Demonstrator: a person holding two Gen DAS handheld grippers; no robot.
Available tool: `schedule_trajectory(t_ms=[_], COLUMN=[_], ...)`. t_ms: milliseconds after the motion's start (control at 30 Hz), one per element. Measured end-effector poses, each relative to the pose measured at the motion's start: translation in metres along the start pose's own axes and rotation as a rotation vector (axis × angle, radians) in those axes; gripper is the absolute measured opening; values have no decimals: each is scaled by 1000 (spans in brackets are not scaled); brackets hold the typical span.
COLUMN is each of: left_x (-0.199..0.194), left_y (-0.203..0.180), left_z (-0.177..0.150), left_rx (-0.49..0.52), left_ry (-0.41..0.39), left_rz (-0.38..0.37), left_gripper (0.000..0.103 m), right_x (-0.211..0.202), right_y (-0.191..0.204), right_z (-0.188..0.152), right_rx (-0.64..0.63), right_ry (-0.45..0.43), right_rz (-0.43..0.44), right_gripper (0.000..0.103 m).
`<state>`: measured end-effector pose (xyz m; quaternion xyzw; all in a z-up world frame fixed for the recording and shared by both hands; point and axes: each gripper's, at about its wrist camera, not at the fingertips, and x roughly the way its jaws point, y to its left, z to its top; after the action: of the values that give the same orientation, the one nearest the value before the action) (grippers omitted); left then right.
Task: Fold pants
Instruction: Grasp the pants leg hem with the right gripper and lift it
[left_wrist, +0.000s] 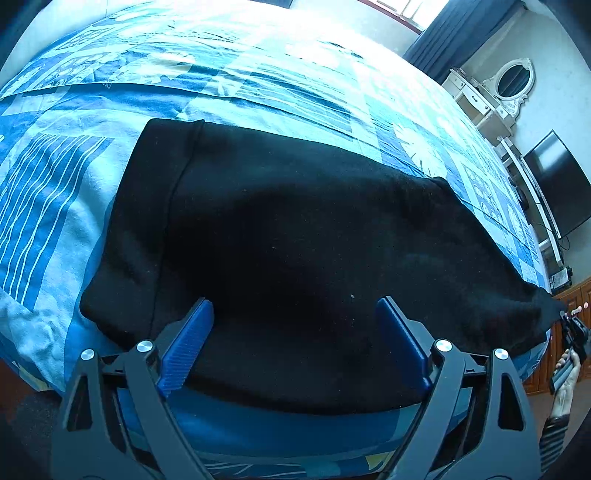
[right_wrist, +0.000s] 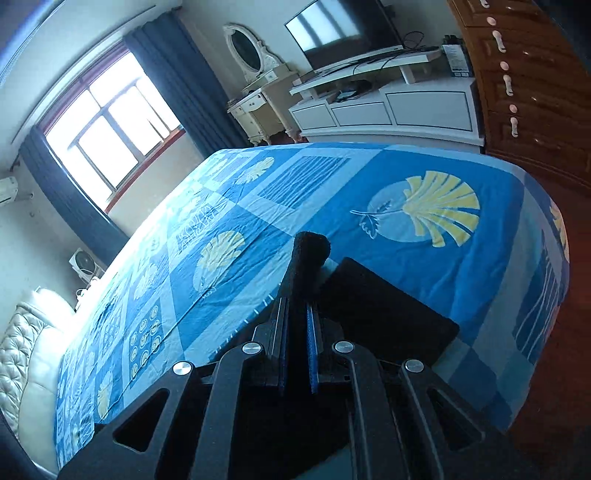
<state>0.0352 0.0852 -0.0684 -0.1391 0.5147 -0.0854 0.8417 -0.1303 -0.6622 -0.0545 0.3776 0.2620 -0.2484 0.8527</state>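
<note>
Nearest, the left gripper (left_wrist: 293, 314) has its two ribbed blue pads spread wide apart, holding nothing, poised just over the near edge of one pair of black pants (left_wrist: 280, 229). The soft, fleecy pants lie flat across a bed (left_wrist: 258, 85) covered in a wrinkled blue patchwork sheet. At their far right end, the right gripper (right_wrist: 297, 314) is clamped tight on a bunched leg end. Beyond stand one television (right_wrist: 343, 31) and one oval mirror (right_wrist: 245, 48).

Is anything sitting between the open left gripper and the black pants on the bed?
Nothing visible. The left gripper hangs open directly over the black pants, with only bare black cloth between its fingers. The right gripper is already shut on the pants' far end.
</note>
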Motion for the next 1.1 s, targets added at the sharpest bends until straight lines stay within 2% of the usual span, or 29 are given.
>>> schedule_trajectory(t_ms=[133, 200, 233, 267, 333, 433, 500, 600, 700, 800, 900, 967, 1033, 1100], left_x=[-1, -1, -1, -1, -1, 1, 1, 0, 0, 1, 1, 1, 1, 2], left_y=[2, 1, 1, 0, -2, -6, -8, -6, -4, -4, -5, -6, -6, -8], left_z=[0, 0, -1, -2, -3, -4, -5, -4, -4, -3, -3, -3, -3, -3], left_rx=[-12, -17, -16, -13, -1, 22, 31, 25, 16, 12, 11, 14, 16, 19], left_ry=[0, -2, -4, -5, -8, -7, -4, 0, 2, 6, 9, 7, 6, 4], left_rz=[-8, -5, -2, 2, 14, 36, 44, 35, 23, 23, 23, 25, 26, 32], left_gripper=[89, 89, 89, 89, 89, 90, 90, 90, 90, 90, 91, 92, 93, 94], right_x=[13, 20, 25, 30, 41, 43, 28, 14, 35, 39, 31, 18, 4, -2], right_y=[-29, -35, -36, -38, -43, -43, -44, -54, -77, -92, -93, -91, -89, -85], right_z=[-10, -9, -7, -6, -5, -1, 5, 3, -15, -24, -18, -10, 3, 19], right_rx=[128, 166, 178, 197, 242, 278, 288, 283, 303, 322, 310, 275, 228, 180], right_ry=[43, 58, 67, 73, 89, 77, 23, -26, 41, 31, 29, 6, -44, -66], right_rz=[61, 98, 99, 103, 127, 163, 191, 157, 93, 168, 165, 121, 19, -7], right_gripper=[9, 12, 16, 26, 28, 6, 6, 5, 5, 5, 8, 14, 25, 27])
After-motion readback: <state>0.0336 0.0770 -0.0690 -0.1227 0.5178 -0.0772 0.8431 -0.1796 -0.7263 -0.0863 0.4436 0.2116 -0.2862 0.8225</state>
